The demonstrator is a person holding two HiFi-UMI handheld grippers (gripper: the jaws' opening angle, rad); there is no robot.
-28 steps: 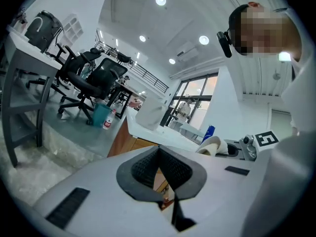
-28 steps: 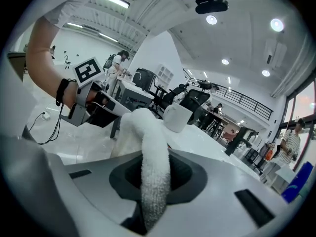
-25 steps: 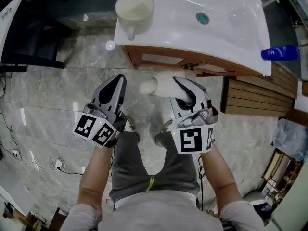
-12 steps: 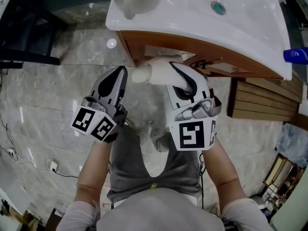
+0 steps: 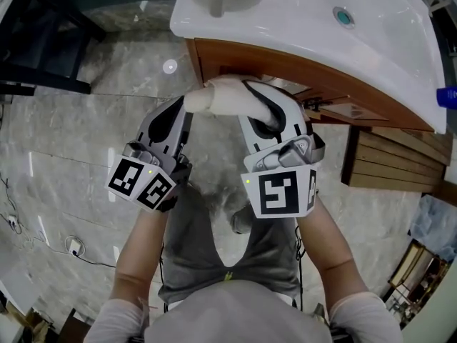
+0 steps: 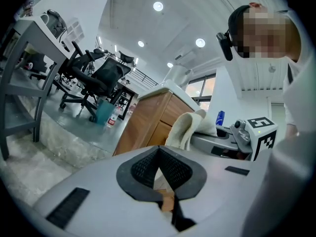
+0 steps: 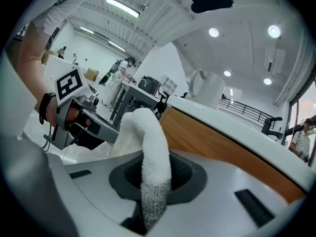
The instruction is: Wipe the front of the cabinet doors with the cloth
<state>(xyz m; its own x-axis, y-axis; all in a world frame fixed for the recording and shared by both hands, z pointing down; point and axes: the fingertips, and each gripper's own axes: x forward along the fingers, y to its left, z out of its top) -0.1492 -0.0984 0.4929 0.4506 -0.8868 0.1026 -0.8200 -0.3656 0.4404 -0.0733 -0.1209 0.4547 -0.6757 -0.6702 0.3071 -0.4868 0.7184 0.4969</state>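
- The cloth [image 5: 218, 97] and right gripper [image 5: 251, 91] have moved up to the cabinet [image 5: 300, 70] front; contact can't be told.
- Right jaws are clamped on the cloth's fold.
- The left gripper [image 5: 180, 109] has its jaws together, empty, beside the cloth.

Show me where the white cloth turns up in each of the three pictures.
Head view: cloth upper middle, at the right gripper's tip, against the wooden cabinet.
Left gripper view: cloth right of centre, beside the cabinet.
Right gripper view: cloth dead centre, clamped between the jaws.
Shared landmark: the wooden cabinet under the white sink.
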